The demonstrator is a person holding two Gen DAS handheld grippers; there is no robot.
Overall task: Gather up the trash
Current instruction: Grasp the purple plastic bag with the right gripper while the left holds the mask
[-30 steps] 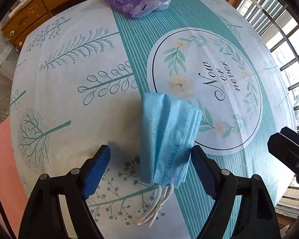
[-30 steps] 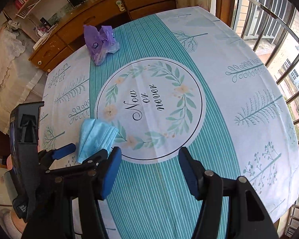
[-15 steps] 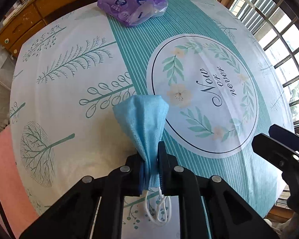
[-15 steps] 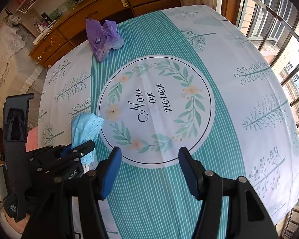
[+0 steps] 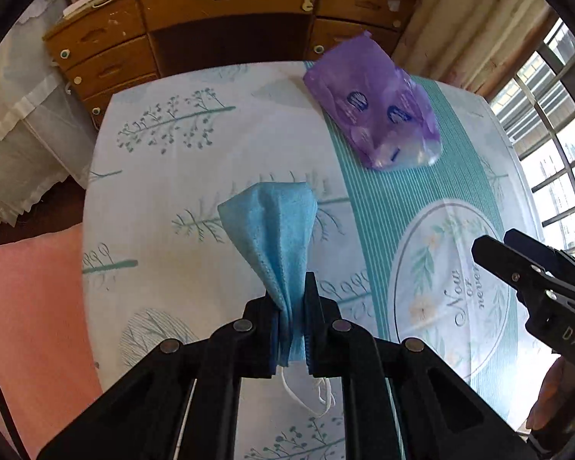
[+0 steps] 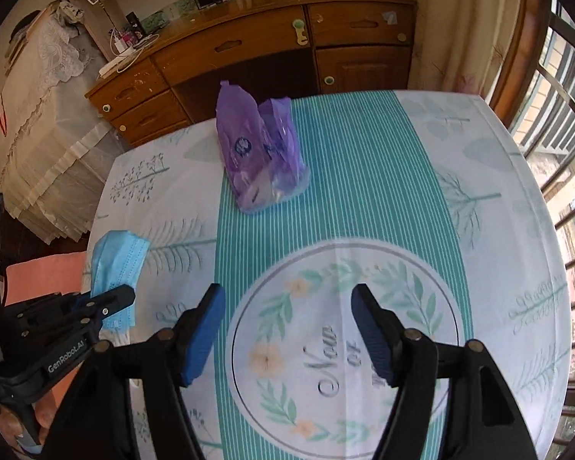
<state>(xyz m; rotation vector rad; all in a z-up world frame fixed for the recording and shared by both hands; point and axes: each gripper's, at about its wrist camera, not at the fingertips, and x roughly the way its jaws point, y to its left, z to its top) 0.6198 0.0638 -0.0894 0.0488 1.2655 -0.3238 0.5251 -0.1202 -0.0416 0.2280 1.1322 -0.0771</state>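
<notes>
Lifted since a second ago, the pleated light-blue disposable face mask [image 5: 276, 237] no longer lies flat on the cloth; it now hangs bunched in the left hand-held gripper [image 5: 291, 322], whose blue-padded jaws have gone from wide apart to pressed together on the mask's lower part. Its upper end fans out above the jaws, clear of the cloth, and its white elastic ear loops [image 5: 314, 395] dangle below them. From the right wrist view the mask [image 6: 115, 264] shows at the left, over the near left part of the surface, pinched in the left hand-held gripper [image 6: 103, 306].

Both cameras have swung toward the far end of the surface, so the crumpled translucent purple plastic bag [image 5: 375, 107] now sits closer to the middle of each view. It lies on the striped teal band of the cloth, well apart from the mask, and in the right wrist view it [image 6: 260, 157] stands partly upright.

To the right, the right hand-held gripper [image 6: 287, 329] hovers with its jaws spread apart and nothing between them, above the round floral emblem of the white and teal printed tablecloth [image 6: 364, 199] covering the surface. Beyond the far edge stands a wooden cabinet with drawers [image 6: 249, 46].
</notes>
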